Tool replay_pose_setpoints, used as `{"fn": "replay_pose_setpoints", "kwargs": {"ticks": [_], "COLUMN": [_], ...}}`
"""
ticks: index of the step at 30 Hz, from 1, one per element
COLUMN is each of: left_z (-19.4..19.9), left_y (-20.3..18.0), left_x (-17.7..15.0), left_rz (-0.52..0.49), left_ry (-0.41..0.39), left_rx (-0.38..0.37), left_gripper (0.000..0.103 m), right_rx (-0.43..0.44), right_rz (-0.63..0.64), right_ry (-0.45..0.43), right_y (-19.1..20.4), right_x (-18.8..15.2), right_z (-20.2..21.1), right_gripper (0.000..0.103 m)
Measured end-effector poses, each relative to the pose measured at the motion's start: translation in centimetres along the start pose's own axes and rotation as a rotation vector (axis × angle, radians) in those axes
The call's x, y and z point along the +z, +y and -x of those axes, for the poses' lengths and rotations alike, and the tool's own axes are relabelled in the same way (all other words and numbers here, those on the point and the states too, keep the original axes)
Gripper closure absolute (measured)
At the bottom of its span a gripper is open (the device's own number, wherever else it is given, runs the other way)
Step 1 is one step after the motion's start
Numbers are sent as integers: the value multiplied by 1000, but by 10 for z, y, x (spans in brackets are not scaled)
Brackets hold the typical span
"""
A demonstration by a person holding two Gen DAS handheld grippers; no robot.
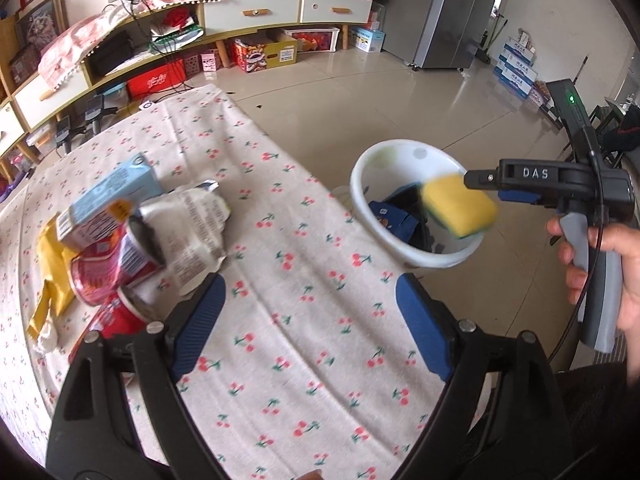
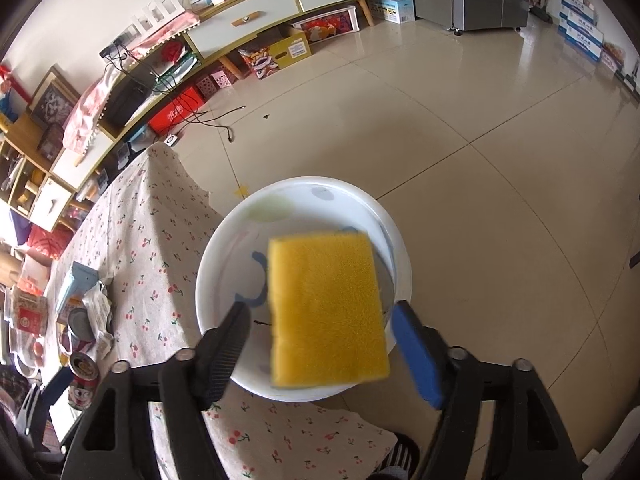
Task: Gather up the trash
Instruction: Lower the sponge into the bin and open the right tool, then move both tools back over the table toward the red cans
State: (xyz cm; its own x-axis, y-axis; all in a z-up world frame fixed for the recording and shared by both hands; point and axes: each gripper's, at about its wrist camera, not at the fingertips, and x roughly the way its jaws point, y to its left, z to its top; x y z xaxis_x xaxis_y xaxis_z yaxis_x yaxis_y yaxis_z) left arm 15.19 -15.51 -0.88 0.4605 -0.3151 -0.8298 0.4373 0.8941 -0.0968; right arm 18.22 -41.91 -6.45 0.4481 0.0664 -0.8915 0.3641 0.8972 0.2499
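A yellow sponge (image 2: 326, 308) with a green underside is in the air between my right gripper's (image 2: 320, 320) spread fingers, blurred, right above the white bin (image 2: 304, 188); no finger touches it. In the left wrist view the sponge (image 1: 458, 206) hangs over the white bin (image 1: 360, 176), just below the right gripper's tip (image 1: 476, 180). Dark blue trash lies in the bin. My left gripper (image 1: 308, 300) is open and empty above the cherry-print tablecloth (image 1: 304, 360). A trash pile sits at the left: a light blue carton (image 1: 108, 200), crumpled paper (image 1: 196, 232), red cans (image 1: 108, 268) and a yellow wrapper (image 1: 50, 272).
The bin stands by the table's right edge. Beyond lie a tiled floor (image 1: 360, 92), a long TV cabinet (image 1: 256, 12) with boxes under it, and a grey fridge (image 1: 452, 12). Another can (image 2: 82, 376) stands near the table's front left in the right wrist view.
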Motion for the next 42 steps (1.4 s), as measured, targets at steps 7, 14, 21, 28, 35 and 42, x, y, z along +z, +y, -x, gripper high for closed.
{"fn": "replay_pose_setpoints", "kwargs": {"ticks": [7, 14, 21, 28, 35, 42], "left_z": [13, 29, 46, 59, 65, 75], "left_y": [23, 50, 91, 140, 183, 223], "left_x": [-11, -24, -37, -47, -56, -78], "left_rz": [35, 67, 124, 204, 282, 411], "left_ry": [-14, -19, -18, -4, 10, 33], "left_rx": [23, 53, 105, 155, 204, 238], "left_gripper": [12, 10, 10, 10, 10, 10], "right_rx": [-23, -26, -14, 4, 18, 84], "right_rz": [33, 75, 129, 201, 283, 363], "right_ry": [-14, -30, -39, -35, -14, 39], "right_y": [15, 36, 66, 109, 159, 217], "right_x": [-1, -8, -15, -25, -36, -61], "right_z": [7, 17, 22, 21, 12, -1], "right_gripper": [25, 24, 23, 23, 22, 22]}}
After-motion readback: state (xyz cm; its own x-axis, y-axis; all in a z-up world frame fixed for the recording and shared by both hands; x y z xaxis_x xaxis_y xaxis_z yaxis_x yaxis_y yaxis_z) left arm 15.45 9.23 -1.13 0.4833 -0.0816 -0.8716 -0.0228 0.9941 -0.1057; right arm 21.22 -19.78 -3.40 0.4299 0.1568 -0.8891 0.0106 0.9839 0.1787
